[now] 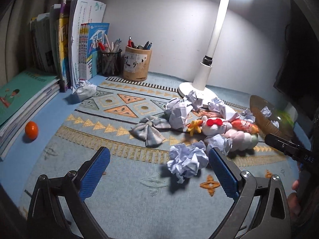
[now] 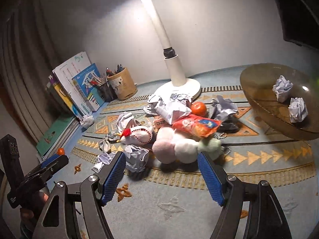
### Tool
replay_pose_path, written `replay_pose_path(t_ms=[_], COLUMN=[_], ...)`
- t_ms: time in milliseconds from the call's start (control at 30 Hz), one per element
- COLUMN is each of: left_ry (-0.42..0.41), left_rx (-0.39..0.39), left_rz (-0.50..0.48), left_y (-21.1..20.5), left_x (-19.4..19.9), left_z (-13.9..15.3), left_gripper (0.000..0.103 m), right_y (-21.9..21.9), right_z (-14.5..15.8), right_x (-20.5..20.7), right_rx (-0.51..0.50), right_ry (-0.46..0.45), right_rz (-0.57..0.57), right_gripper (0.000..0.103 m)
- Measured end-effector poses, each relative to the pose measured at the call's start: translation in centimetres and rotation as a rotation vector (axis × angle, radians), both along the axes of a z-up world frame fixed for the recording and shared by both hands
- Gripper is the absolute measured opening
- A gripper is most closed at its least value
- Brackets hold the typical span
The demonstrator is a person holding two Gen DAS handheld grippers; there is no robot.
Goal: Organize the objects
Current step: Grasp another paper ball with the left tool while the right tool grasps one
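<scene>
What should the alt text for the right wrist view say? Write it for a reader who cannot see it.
The open blue-padded right gripper hovers empty over a patterned blue desk mat, facing a heap of crumpled white paper balls, plush toys and an orange snack packet. A brown glass bowl at right holds two paper balls; a white desk lamp stands behind.

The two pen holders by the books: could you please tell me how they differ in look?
The mesh holder is black wire you can see through; the bamboo holder is solid tan with a printed label. The mesh holder is narrower and stands right beside the books; the bamboo holder is wider and stands nearer the lamp. Both stand upright by the wall, full of pens.
</scene>
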State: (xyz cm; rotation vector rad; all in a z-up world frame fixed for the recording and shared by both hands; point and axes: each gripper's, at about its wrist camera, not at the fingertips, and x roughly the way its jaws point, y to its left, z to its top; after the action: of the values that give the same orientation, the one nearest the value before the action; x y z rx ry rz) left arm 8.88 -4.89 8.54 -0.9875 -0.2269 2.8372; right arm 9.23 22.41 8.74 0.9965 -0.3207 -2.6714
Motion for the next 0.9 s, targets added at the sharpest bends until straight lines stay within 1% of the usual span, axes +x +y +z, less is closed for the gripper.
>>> replay_pose_path(t_ms=[67, 200, 233, 300, 367, 467, 600, 667, 733, 800, 900], left_ry=[0.003, -0.029, -0.038, -0.015, -0.023, -0.024, -0.046, -0.088, -0.147, -0.167, -0.197], left_rx=[-0.001, -0.026, -0.036, -0.034, -0.042, -0.063, -0.078, -0.080, -0.064, -0.054, -0.040], left_rz=[-0.025, -0.053, -0.065, -0.072, -0.080, -0.085, -0.094, -0.104, -0.136, -0.144, -0.159], left_y=[0.5, 1.5, 1.7, 1.8, 2.1, 2.5, 2.7, 2.8, 2.9, 3.0, 3.2], left_x=[-0.2, -0.9, -1.0, -0.8, -0.8, -0.8, -1.2, -1.9, -2.7, -3.2, -4.1], left_z=[-1.2, -3.2, -3.3, -3.2, -3.3, -3.3, -3.4, -3.7, -4.3, -4.5, -4.7], left_gripper=[0.099, 0.099, 0.099, 0.099, 0.099, 0.099, 0.099, 0.099, 0.098, 0.097, 0.092], right_y=[-1.6, -3.6, -4.0, -4.5, -4.9, -5.2, -5.8, -6.5, -7.2, -7.7, -8.1], right_z=[-0.8, -2.3, -2.8, -3.6, -3.5, -3.8, -3.5, -3.5, -3.5, -3.8, -4.1], right_x=[-0.2, -0.3, -0.3, -0.6, -0.8, -1.2, -2.1, -3.0, -4.0, -4.9, -6.0], right_rx=[0.031, 0.096, 0.109, 0.137, 0.142, 0.160, 0.107, 0.116, 0.135, 0.131, 0.102], right_ry=[0.005, -0.003, -0.006, -0.026, -0.013, -0.036, -0.075, -0.109, -0.134, -0.162, -0.190], right_rz=[0.003, 0.003, 0.011, 0.021, 0.031, 0.032, 0.057, 0.056, 0.054, 0.057, 0.061], right_gripper=[0.073, 0.073, 0.073, 0.073, 0.073, 0.073, 0.072, 0.072, 0.069, 0.067, 0.066])
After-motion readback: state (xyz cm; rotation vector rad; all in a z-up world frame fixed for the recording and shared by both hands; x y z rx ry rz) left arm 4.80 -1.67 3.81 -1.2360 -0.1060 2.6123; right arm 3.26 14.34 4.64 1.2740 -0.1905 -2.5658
